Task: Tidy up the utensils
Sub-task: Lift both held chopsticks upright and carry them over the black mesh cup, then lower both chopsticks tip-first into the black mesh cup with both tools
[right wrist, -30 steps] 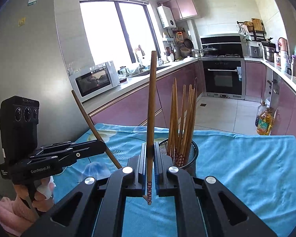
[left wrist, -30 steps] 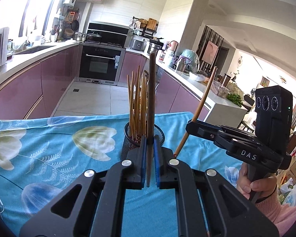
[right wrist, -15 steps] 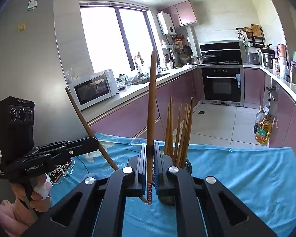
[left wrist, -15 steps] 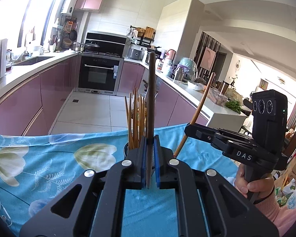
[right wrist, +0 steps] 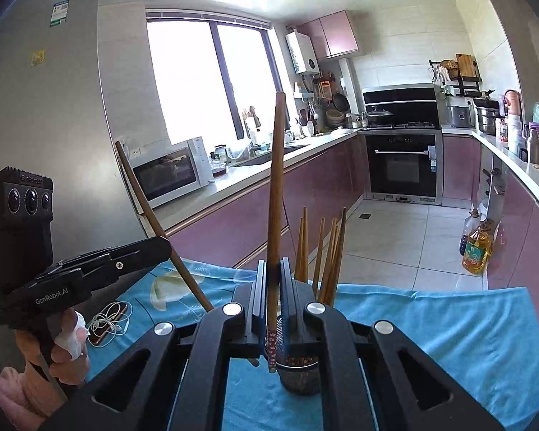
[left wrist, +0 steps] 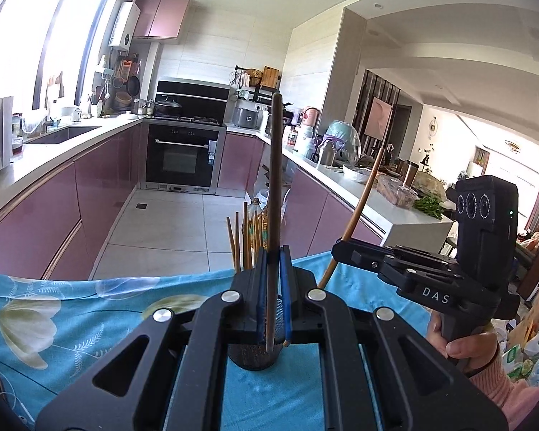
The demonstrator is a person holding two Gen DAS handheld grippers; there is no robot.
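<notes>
the left gripper [left wrist: 272, 298] is pinching a dark wooden chopstick [left wrist: 275, 194], the right gripper [right wrist: 273, 309] a brown patterned-tip chopstick [right wrist: 276, 194], both above the black mesh holder [right wrist: 300, 377] on the worktop's blue floral cloth [left wrist: 72, 309]; tilted sticks risk missing the holder's rim.

We stand in a home kitchen: pink cabinets [left wrist: 100, 179], a built-in oven [right wrist: 402, 165], a microwave [right wrist: 169, 172], a sink [left wrist: 63, 133] below the window [right wrist: 197, 72].
</notes>
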